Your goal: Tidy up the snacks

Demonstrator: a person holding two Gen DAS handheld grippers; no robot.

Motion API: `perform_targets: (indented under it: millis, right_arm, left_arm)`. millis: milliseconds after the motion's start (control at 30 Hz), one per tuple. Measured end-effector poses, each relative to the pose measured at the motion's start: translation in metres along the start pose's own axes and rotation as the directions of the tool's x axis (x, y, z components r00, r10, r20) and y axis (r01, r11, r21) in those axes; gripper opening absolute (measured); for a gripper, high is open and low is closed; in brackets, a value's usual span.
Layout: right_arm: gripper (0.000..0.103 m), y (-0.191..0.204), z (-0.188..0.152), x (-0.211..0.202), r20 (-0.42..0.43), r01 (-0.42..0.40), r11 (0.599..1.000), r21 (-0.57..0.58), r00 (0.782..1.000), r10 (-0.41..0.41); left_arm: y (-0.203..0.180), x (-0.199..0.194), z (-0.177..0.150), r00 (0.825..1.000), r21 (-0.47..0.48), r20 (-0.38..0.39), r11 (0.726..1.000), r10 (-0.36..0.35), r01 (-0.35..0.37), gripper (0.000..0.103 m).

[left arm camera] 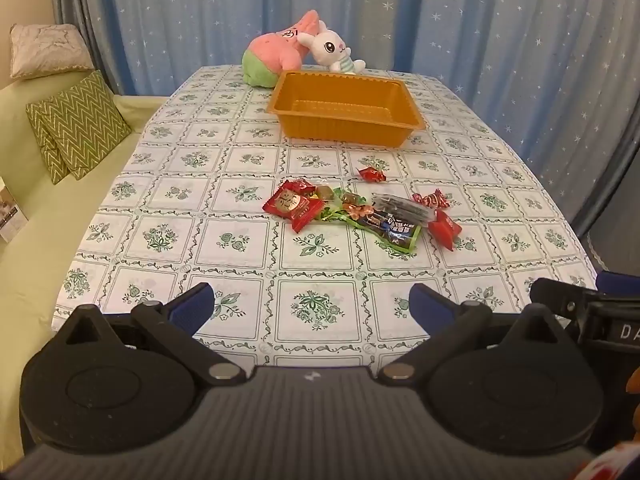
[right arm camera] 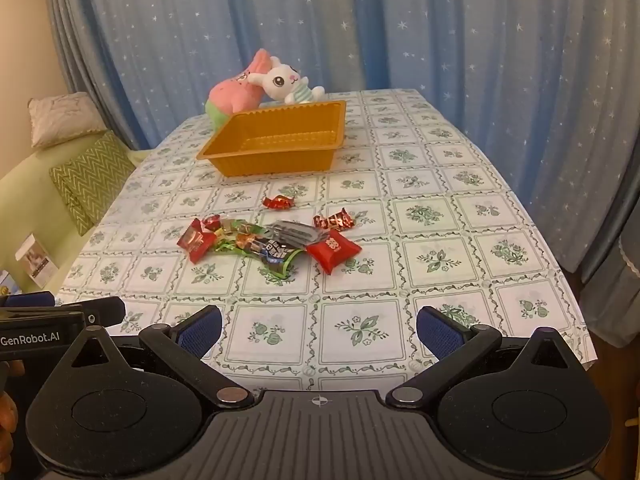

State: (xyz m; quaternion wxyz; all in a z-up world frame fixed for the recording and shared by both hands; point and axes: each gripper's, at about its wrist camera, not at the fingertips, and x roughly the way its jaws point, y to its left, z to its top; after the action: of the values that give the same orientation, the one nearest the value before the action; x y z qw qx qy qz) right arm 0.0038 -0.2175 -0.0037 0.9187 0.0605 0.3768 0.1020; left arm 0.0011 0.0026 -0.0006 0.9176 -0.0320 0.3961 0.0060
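Observation:
Several wrapped snacks (left arm camera: 360,212) (right arm camera: 268,240) lie in a loose pile mid-table: red packets, a green-edged dark packet, a clear dark packet. One small red candy (left arm camera: 372,173) (right arm camera: 279,201) lies apart, toward the tray. An orange plastic tray (left arm camera: 344,110) (right arm camera: 276,142) stands empty behind them. My left gripper (left arm camera: 312,306) hovers open over the table's near edge, short of the pile, nothing between its blue pads. My right gripper (right arm camera: 320,330) is likewise open and empty near the front edge. Each gripper shows at the edge of the other's view.
A pink plush (left arm camera: 276,54) (right arm camera: 234,94) and a white bunny plush (left arm camera: 332,50) (right arm camera: 288,80) lie behind the tray. The table has a floral cloth (left arm camera: 240,240) (right arm camera: 440,220). A sofa with green cushions (left arm camera: 78,126) (right arm camera: 94,178) is at left; blue curtains behind.

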Motion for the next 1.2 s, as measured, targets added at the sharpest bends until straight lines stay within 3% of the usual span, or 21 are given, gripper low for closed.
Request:
perform_targets:
  millis: [200,233,1200]
  right_arm:
    - [0.103,0.0,-0.001,0.001,-0.001,0.0,1.0,0.002,1.0,0.0]
    - [0.103,0.0,-0.001,0.001,-0.003,0.001,1.0,0.002,1.0,-0.001]
    - [0.103,0.0,-0.001,0.004,-0.004,0.0,1.0,-0.001,1.0,0.0]
  left_arm:
    - [0.006,0.001,0.0,1.0,-0.004,0.006,1.0,-0.03,0.03,0.103]
    - [-0.002,0.0,-0.004,1.0,0.001,0.005,1.0,0.003,-0.003,0.103]
    - [-0.004,-0.002,0.0,1.0,0.003,0.002,1.0,-0.004,0.004,0.103]
